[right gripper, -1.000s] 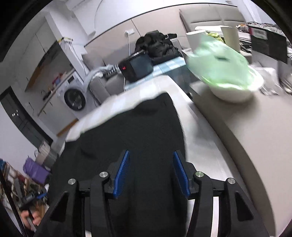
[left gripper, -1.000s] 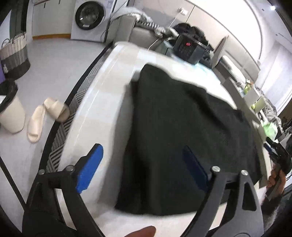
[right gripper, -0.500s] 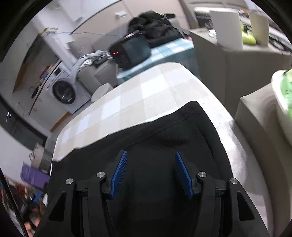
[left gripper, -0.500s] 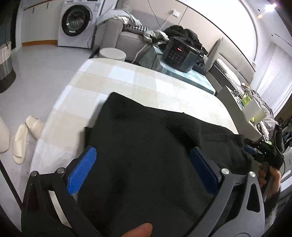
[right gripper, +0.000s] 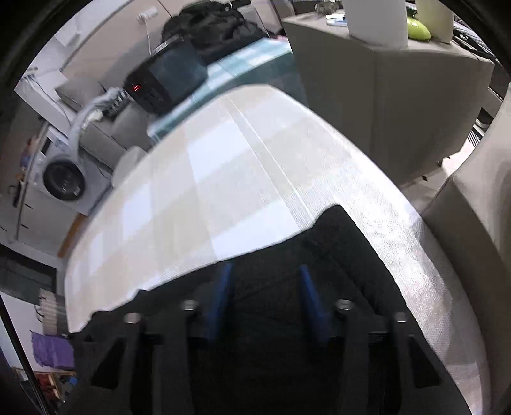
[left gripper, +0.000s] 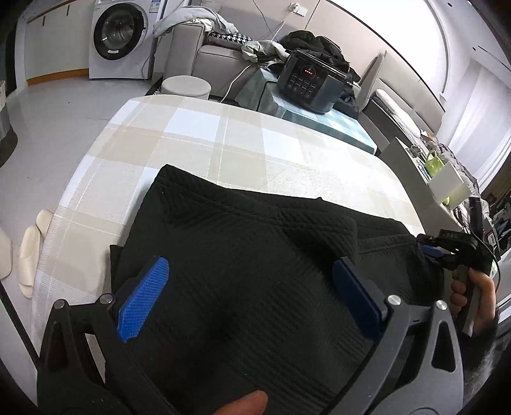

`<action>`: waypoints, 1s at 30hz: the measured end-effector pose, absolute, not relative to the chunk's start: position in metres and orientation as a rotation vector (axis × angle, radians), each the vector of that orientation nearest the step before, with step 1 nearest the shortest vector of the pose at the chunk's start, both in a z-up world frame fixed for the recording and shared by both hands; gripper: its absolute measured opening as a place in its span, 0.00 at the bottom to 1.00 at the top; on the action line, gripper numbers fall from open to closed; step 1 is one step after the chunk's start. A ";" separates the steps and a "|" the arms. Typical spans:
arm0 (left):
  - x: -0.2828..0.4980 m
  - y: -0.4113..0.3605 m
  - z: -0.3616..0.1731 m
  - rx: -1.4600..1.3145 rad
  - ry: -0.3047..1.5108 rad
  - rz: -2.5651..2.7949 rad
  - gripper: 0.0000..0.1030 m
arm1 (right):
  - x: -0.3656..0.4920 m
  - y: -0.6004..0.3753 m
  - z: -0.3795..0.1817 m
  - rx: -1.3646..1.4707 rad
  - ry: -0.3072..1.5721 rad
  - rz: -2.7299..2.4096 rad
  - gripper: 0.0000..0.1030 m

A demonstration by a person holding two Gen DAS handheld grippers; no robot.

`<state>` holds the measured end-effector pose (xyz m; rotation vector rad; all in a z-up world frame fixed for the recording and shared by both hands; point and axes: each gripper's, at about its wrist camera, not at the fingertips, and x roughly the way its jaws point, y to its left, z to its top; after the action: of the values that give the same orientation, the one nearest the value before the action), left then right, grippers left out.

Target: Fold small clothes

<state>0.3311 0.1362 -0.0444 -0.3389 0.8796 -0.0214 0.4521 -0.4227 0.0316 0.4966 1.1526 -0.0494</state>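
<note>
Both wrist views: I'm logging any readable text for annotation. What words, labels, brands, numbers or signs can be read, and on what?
No text can be read in either view.
Cooker: red lit display and button marks, too small to read; in the right wrist view its red digits are blurred.
Washing machine: stickers on the top panel, too small to read.
Black garment: no label visible.

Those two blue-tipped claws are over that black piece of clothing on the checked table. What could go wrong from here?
The black garment already lies in overlapping layers; the right gripper, its jaws closing over the cloth, might pinch only the top layer, so the fold comes out crooked.

The left gripper has wide-open jaws and holds nothing, so a pull from the right side alone could drag the whole garment across the checked tablecloth.
</note>
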 end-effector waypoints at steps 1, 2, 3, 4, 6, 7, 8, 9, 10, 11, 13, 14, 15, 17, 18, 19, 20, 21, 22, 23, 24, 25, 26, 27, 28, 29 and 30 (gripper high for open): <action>0.332 0.137 -0.046 -0.337 0.882 -0.021 0.99 | 0.449 -0.420 0.035 0.469 1.139 -0.018 0.39; 0.332 0.139 -0.048 -0.335 0.886 -0.019 0.99 | 0.446 -0.416 0.040 0.435 1.132 0.021 0.39; 0.333 0.139 -0.050 -0.330 0.892 -0.017 0.99 | 0.444 -0.412 0.044 0.402 1.121 0.076 0.41; 0.334 0.140 -0.052 -0.325 0.896 -0.014 0.99 | 0.440 -0.410 0.046 0.375 1.102 0.126 0.44; 0.336 0.141 -0.056 -0.316 0.906 -0.009 0.99 | 0.433 -0.394 0.057 0.267 1.051 0.231 0.52; 0.337 0.141 -0.057 -0.314 0.908 -0.012 0.99 | 0.432 -0.387 0.060 0.218 1.036 0.267 0.57; 0.338 0.140 -0.058 -0.312 0.911 -0.015 0.99 | 0.430 -0.376 0.064 0.162 1.023 0.312 0.58; 0.338 0.139 -0.059 -0.308 0.914 -0.018 0.99 | 0.429 -0.361 0.068 0.094 1.009 0.383 0.58; 0.339 0.137 -0.060 -0.304 0.916 -0.022 0.99 | 0.428 -0.351 0.069 0.056 1.003 0.429 0.58; 0.340 0.134 -0.061 -0.295 0.921 -0.031 0.99 | 0.428 -0.337 0.070 0.010 1.000 0.478 0.58; 0.340 0.129 -0.061 -0.279 0.927 -0.038 0.99 | 0.420 -0.313 0.070 -0.086 0.995 0.572 0.58; 0.339 0.127 -0.062 -0.270 0.929 -0.040 0.99 | 0.420 -0.301 0.066 -0.122 0.997 0.612 0.58; 0.339 0.126 -0.062 -0.263 0.931 -0.043 0.99 | 0.420 -0.288 0.062 -0.164 1.002 0.643 0.58; 0.339 0.125 -0.063 -0.262 0.935 -0.045 0.99 | 0.421 -0.273 0.054 -0.209 1.013 0.672 0.58; 0.338 0.126 -0.064 -0.266 0.937 -0.043 0.99 | 0.423 -0.266 0.049 -0.244 1.019 0.673 0.58; 0.338 0.127 -0.064 -0.268 0.939 -0.041 0.99 | 0.425 -0.264 0.045 -0.265 1.019 0.656 0.58; 0.337 0.129 -0.065 -0.271 0.942 -0.039 0.99 | 0.429 -0.262 0.041 -0.287 1.024 0.640 0.58; 0.336 0.130 -0.066 -0.271 0.944 -0.036 0.99 | 0.433 -0.264 0.039 -0.293 1.031 0.637 0.58; 0.335 0.131 -0.067 -0.270 0.946 -0.034 0.99 | 0.436 -0.268 0.037 -0.287 1.038 0.634 0.58; 0.334 0.132 -0.068 -0.269 0.948 -0.031 0.99 | 0.439 -0.274 0.037 -0.280 1.041 0.632 0.58; 0.333 0.133 -0.069 -0.269 0.950 -0.030 0.99 | 0.441 -0.280 0.038 -0.266 1.041 0.638 0.58; 0.332 0.135 -0.071 -0.268 0.953 -0.028 0.99 | 0.441 -0.286 0.039 -0.260 1.042 0.643 0.58; 0.332 0.136 -0.072 -0.269 0.955 -0.026 0.99 | 0.443 -0.290 0.040 -0.260 1.044 0.647 0.58; 0.332 0.136 -0.073 -0.270 0.957 -0.026 0.99 | 0.442 -0.293 0.042 -0.257 1.042 0.651 0.58; 0.332 0.136 -0.074 -0.269 0.958 -0.025 0.99 | 0.442 -0.297 0.043 -0.253 1.041 0.663 0.58; 0.332 0.135 -0.074 -0.266 0.958 -0.023 0.99 | 0.443 -0.299 0.045 -0.247 1.042 0.675 0.60; 0.332 0.135 -0.074 -0.264 0.959 -0.022 0.99 | 0.444 -0.300 0.046 -0.236 1.046 0.692 0.62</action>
<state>0.3323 0.1350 -0.0741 -0.2635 0.9585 -0.0224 0.4443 -0.3004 0.0458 -0.2360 1.0458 0.6922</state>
